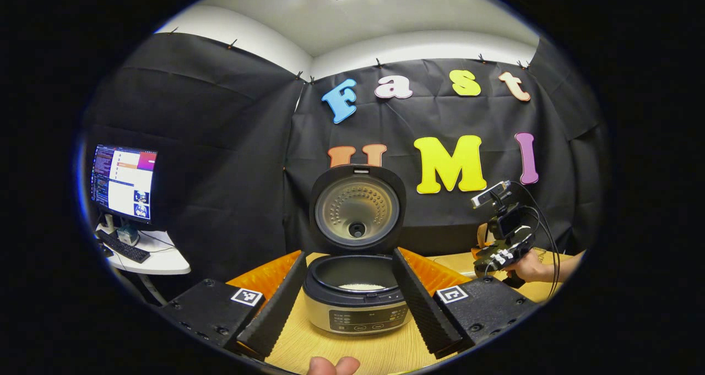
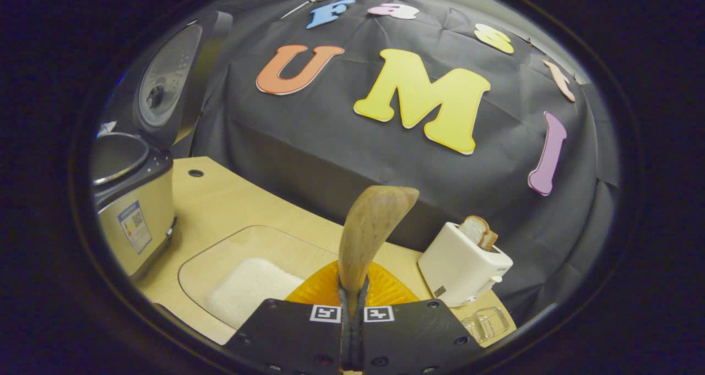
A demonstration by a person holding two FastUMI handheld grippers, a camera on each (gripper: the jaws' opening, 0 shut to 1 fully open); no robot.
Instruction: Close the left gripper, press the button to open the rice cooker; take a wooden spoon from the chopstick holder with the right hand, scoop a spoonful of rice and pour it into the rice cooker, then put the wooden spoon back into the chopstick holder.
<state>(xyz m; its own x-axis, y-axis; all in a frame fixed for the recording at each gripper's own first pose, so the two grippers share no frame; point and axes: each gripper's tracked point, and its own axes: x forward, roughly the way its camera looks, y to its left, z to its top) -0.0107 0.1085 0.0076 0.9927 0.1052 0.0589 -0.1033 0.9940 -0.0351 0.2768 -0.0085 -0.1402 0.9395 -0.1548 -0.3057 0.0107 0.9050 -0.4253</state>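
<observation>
A: Rice cooker (image 1: 357,295) at table's (image 2: 231,199) left edge, lid up, rice inside. Left gripper (image 1: 348,303) spread apart.

B: Right gripper (image 2: 352,320) clenched on wooden spoon (image 2: 370,229). Return step likely; needs lowering into holder.

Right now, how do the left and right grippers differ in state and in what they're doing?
The left gripper is open, its fingers spread either side of the open rice cooker and holding nothing; the right gripper is shut on the wooden spoon. The left gripper faces the rice cooker, while the right gripper faces the booth wall, with the toaster ahead. Both hang above the wooden table.
</observation>
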